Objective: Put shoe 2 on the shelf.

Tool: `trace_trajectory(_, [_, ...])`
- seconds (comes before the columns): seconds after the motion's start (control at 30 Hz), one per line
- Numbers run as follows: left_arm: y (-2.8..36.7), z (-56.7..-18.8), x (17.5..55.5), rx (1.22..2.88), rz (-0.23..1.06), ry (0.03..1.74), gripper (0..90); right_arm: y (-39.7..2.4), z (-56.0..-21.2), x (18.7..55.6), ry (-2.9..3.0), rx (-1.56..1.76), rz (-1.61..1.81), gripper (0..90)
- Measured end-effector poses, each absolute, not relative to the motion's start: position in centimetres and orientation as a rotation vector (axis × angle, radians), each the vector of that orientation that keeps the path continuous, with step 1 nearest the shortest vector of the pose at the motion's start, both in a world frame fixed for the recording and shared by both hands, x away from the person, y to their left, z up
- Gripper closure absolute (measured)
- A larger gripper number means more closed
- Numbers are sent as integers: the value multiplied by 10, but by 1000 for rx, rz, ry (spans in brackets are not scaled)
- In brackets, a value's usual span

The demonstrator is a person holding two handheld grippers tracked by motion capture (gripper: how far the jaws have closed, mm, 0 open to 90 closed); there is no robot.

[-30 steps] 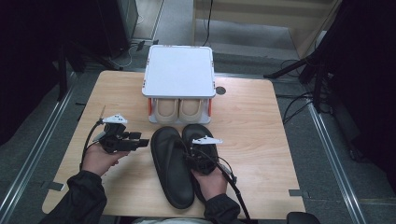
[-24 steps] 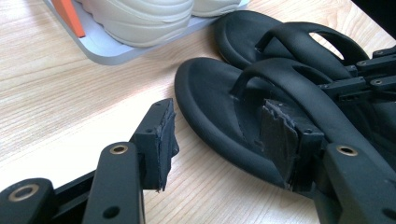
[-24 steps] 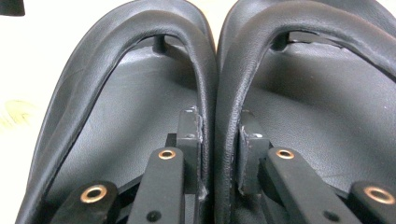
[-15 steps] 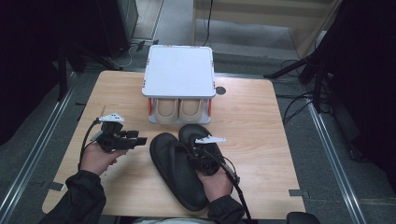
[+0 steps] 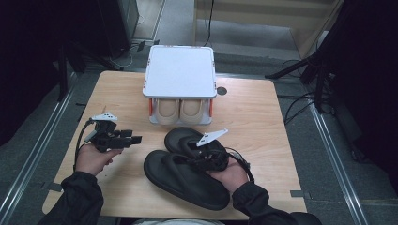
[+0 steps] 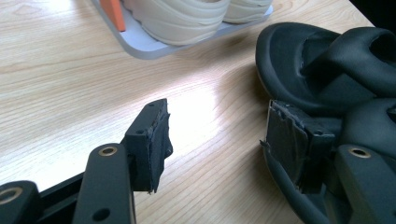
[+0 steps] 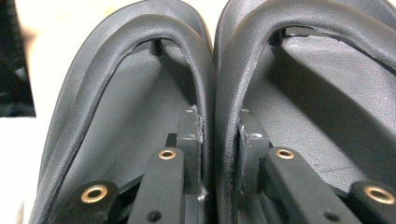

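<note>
High view showed my right gripper [image 5: 202, 161] pinching both black sandals [image 5: 187, 176] by their straps, keeping them paired, at bench six o'clock; my left gripper [image 5: 133, 139] had just been opening, empty.

Table [image 5: 263, 117]: pale wood, visible grain, smooth with a soft sheen under the light. Sandals [image 5: 187, 176]: black, matt, rubbery or foam-like, straps smooth (faint leathery texture in the right gripper view). Rack [image 5: 180, 70]: white plastic top, smooth, orange plastic posts. Beige shoes [image 5: 180, 110] under it: matt, ribbed soles. Left gripper [image 6: 215, 140] pads: black, rough, frayed edges; arms matt black plastic with brass-coloured rivets. Sleeves [image 5: 77, 201]: dark cloth.
</note>
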State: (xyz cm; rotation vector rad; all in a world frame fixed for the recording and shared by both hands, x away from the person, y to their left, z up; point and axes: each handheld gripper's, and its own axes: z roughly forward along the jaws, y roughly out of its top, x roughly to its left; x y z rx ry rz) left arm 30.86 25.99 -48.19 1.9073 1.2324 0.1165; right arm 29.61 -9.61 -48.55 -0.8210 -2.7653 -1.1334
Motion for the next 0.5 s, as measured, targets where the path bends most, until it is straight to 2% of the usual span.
trace_trajectory(0.2, [266,-483,303,1911,141,1259,391,-95,-483,314,-2732,-677,-1098,762])
trace_trajectory(0.5, [276,-484,291,1896,152,1301,387,-79,-461,333,-2770,-456,-1057,760])
